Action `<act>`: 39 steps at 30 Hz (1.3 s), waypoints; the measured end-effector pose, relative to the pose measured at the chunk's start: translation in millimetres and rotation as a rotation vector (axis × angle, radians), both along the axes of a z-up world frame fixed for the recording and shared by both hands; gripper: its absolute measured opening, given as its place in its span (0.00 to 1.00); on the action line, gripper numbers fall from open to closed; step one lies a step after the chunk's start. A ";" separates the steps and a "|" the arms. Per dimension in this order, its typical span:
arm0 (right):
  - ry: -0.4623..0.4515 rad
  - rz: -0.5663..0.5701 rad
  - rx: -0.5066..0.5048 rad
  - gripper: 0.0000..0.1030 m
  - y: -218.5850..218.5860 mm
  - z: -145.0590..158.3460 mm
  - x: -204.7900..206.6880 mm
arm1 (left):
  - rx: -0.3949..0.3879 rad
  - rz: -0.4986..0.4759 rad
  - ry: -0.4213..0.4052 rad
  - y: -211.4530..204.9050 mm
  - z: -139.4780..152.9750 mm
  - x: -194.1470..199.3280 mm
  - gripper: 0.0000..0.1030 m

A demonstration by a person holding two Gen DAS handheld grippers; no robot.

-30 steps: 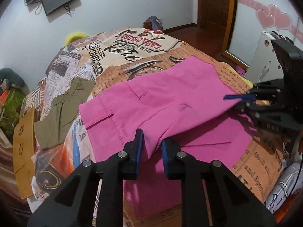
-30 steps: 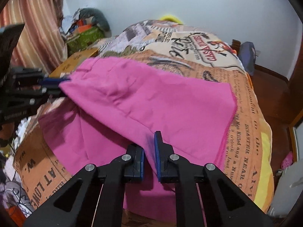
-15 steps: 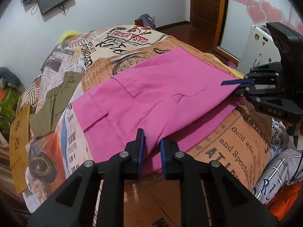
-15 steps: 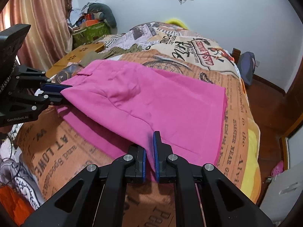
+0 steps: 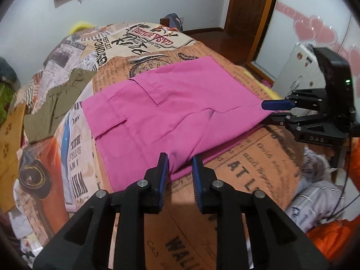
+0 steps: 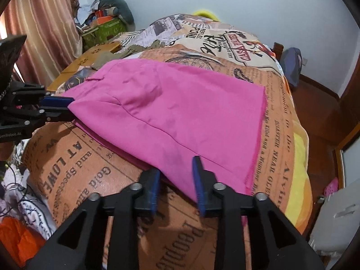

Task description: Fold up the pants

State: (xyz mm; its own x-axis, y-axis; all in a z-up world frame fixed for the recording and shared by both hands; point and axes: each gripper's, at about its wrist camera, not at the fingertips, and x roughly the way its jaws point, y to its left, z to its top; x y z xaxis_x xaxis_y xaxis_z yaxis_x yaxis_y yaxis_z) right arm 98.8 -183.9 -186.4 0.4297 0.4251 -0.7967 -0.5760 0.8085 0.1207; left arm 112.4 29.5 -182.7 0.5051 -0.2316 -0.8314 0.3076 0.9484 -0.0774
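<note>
pants [image 5: 175, 110]: we see pink pants lying folded over on the bed [image 5: 258, 157], waistband and pockets toward the left of the left wrist view, the upper layer set a little back from the lower layer's near edge.
left gripper [image 5: 180, 164]: our jaws are opening; the near corner of the fold lies between the blue pads, and we see gaps on both sides, so the cloth is released.
right gripper [image 6: 176, 173]: our jaws are opening here too; the pants' near edge drapes between the pads, loose, not pinched.
left gripper, seen from the right wrist [image 6: 57, 108]: at the left rim, its tips at the fold's far corner.
right gripper, seen from the left wrist [image 5: 276, 110]: at the right rim, one blue pad above the cloth edge.
olive garment [image 5: 56, 105]: we note it lying beside the pants' waistband, near but apart.
bed cover: newspaper print, orange and cream.
</note>
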 end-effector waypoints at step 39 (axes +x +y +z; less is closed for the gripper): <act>0.152 -0.256 0.069 0.28 -51.6 -42.0 9.8 | -0.089 0.174 -0.015 44.0 -21.1 -7.6 0.35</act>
